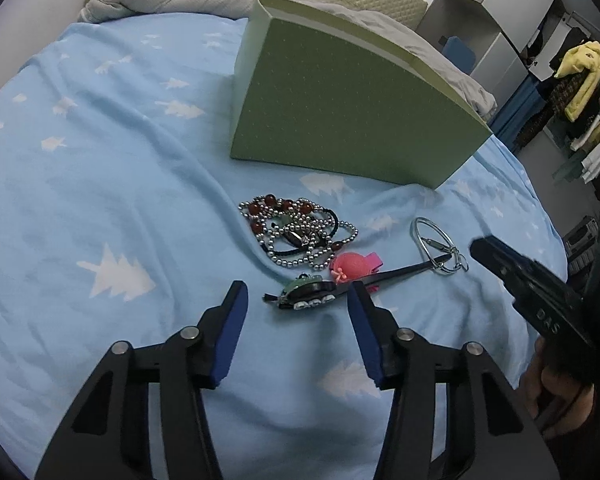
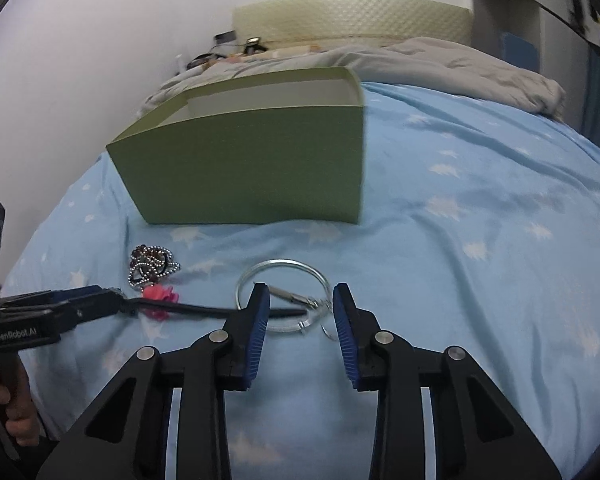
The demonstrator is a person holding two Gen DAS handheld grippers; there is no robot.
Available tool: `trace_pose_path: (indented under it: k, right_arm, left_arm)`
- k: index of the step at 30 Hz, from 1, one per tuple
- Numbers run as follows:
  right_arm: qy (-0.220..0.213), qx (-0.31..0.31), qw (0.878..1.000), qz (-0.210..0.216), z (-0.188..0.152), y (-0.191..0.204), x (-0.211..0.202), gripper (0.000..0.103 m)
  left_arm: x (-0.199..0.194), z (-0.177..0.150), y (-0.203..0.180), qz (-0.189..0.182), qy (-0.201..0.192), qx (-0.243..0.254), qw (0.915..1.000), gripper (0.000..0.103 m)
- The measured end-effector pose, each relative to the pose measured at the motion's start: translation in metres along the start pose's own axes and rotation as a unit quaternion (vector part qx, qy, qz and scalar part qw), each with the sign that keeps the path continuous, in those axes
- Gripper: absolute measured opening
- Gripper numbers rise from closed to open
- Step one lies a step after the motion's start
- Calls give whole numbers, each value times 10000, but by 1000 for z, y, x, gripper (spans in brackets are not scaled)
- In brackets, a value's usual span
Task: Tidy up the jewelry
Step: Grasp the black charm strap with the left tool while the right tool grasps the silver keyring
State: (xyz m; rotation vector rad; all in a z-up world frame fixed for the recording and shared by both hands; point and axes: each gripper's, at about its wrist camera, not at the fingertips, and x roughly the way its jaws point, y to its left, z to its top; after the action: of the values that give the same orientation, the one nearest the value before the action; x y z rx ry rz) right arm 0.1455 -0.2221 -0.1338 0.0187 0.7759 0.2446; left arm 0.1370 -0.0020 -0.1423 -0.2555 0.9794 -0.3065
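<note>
Your left hand-held gripper hovers low over the bed, its blue-padded fingers spread apart with nothing between them, pointed at a scatter of jewelry on the tree-printed blue sheet. Just ahead of the fingertips lies a green-and-black ornament with white stones; a long black strap or pin runs from it toward the right (what it is exactly cannot be told). Touching that strap sits a pink hair clip, and just beyond it a tangled heap of silver and dark red bead bracelets. To the right, a silver wire ring with a small clasp lies apart from the heap. Your right hand-held gripper is also open, its fingers straddling the near side of that silver wire ring, which rests flat on the sheet beneath them. Behind the jewelry stands an open green box, lidless, its pale interior visible from the right wrist view. A rumpled grey blanket lies at the far end of the bed.
</note>
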Motion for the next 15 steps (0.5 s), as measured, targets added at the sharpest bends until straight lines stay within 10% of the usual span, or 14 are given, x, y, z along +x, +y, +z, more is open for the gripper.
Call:
trace_pose_path:
  k: [15]
  right_arm:
    - [1120,-429,9905,677,12,-5,52,22]
  left_arm:
    - [5,3,10,-349,126,-79,9993,30]
